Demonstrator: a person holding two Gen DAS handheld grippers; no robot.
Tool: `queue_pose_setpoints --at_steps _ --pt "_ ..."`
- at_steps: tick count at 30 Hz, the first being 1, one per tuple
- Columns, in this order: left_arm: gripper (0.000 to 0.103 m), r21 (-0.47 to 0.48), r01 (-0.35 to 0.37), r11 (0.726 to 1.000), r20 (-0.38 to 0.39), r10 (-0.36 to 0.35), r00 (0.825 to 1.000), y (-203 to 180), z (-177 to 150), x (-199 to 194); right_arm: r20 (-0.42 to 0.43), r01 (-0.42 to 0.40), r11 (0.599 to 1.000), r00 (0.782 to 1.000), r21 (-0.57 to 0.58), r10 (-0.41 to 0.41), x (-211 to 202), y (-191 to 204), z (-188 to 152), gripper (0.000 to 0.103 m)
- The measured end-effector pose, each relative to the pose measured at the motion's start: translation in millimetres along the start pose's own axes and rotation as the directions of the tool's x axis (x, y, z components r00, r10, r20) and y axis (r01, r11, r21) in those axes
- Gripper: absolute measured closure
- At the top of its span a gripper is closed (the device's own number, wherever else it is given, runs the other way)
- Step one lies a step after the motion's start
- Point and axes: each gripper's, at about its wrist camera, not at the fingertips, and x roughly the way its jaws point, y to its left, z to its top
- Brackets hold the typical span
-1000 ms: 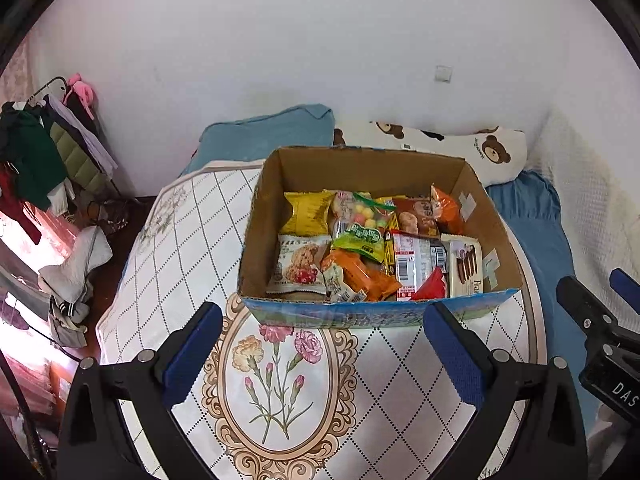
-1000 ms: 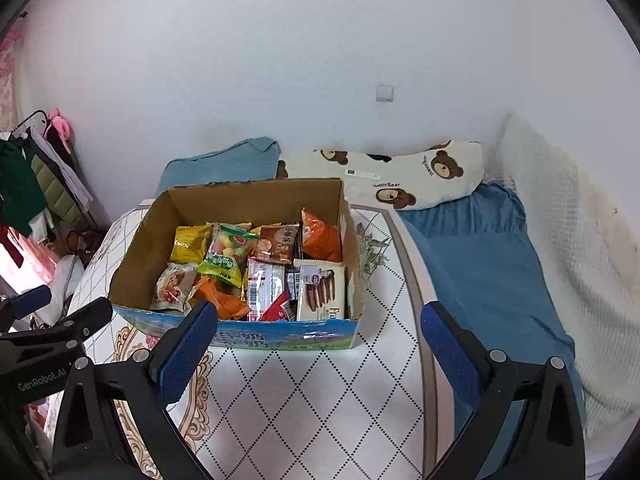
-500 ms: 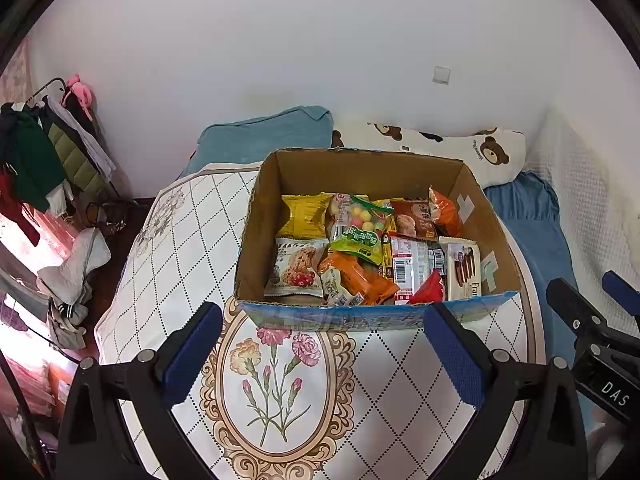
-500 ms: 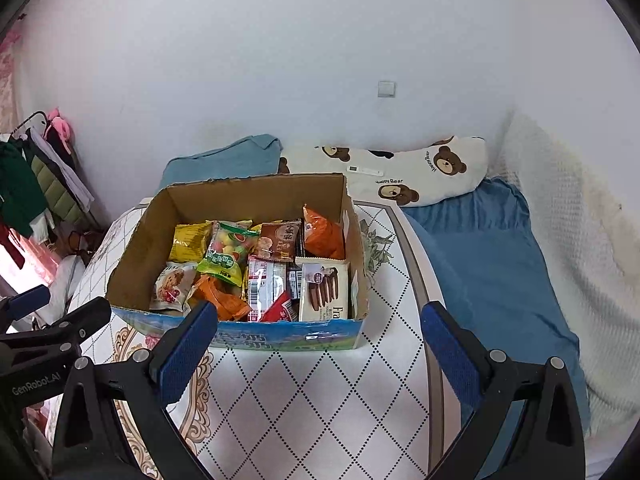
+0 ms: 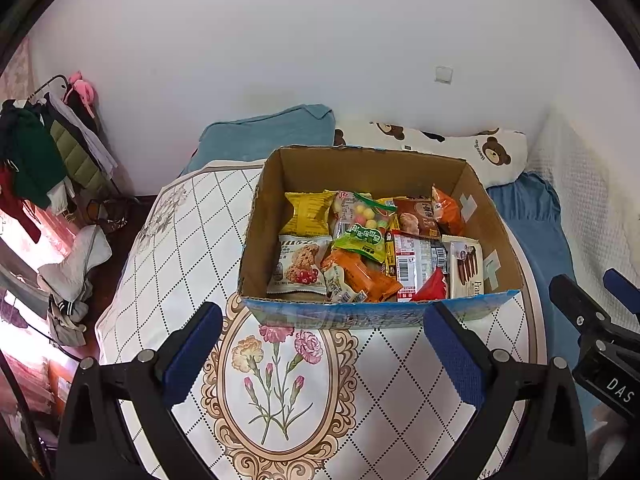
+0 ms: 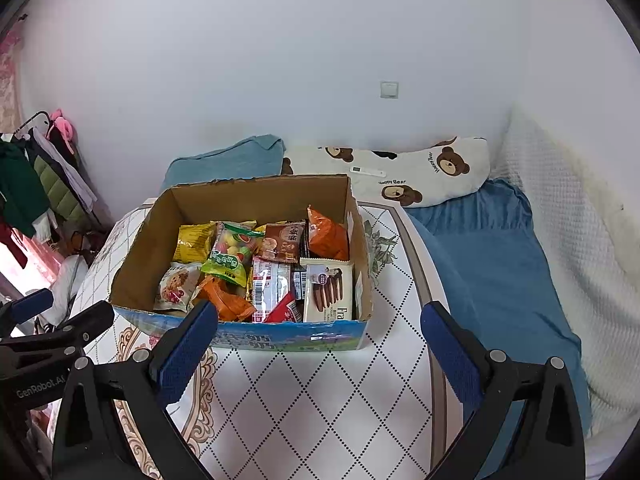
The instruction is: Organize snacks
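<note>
Far left: clothes rack (image 5: 44, 148) hung with dark green, olive quilted and pink garments, against a plain white wall.

Lower left, left wrist view: left gripper (image 5: 322, 354), black angular arms with ribbed blue fingertips (image 5: 192, 354), jaws spread wide, nothing held; hovering above the quilted cover (image 5: 168, 248), white fabric with a dotted diamond grid and an ornate oval flower medallion (image 5: 280, 384).

Centre: cardboard box (image 5: 256, 240), rectangular, open-topped, raw brown inner walls, blue printed front face, resting on the quilted cover just beyond the left fingertips. Snacks inside, glossy crinkled packets packed close and overlapping:
- yellow packet (image 5: 306, 212), rear left corner;
- white cookie packet (image 5: 298, 266), front left;
- clear candy bag (image 5: 362, 222) with green label and round coloured sweets, lying on top at centre;
- orange wrappers (image 5: 360, 276), front centre;
- brown packet (image 5: 416, 218) and orange pouch (image 5: 448, 210), rear right;
- flat white chocolate-stick box (image 5: 466, 268), front right wall.

Behind the box: folded blue towel (image 5: 268, 136), then a soft bear-print pillow (image 5: 492, 152).

Right wrist view: right gripper (image 6: 320, 350), same build, jaws equally wide apart and empty, left fingertip overlapping the box front in frame.

Right: smooth blue sheet (image 6: 492, 264), then a white waffle-textured blanket (image 6: 576, 224).
</note>
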Motion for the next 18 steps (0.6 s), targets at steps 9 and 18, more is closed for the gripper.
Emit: queue_pose_setpoints --at_steps 9,18 --pt "0.0 -0.002 0.002 1.0 0.0 -0.002 1.0 -0.8 -0.9 -0.1 0.003 -0.002 1.0 1.0 0.002 0.002 -0.9 0.6 0.3 0.0" --pt "0.0 0.002 0.001 1.0 0.011 -0.001 1.0 -1.0 -0.8 -2.0 0.0 -0.005 1.0 1.0 0.004 0.005 -0.8 1.3 0.2 0.0"
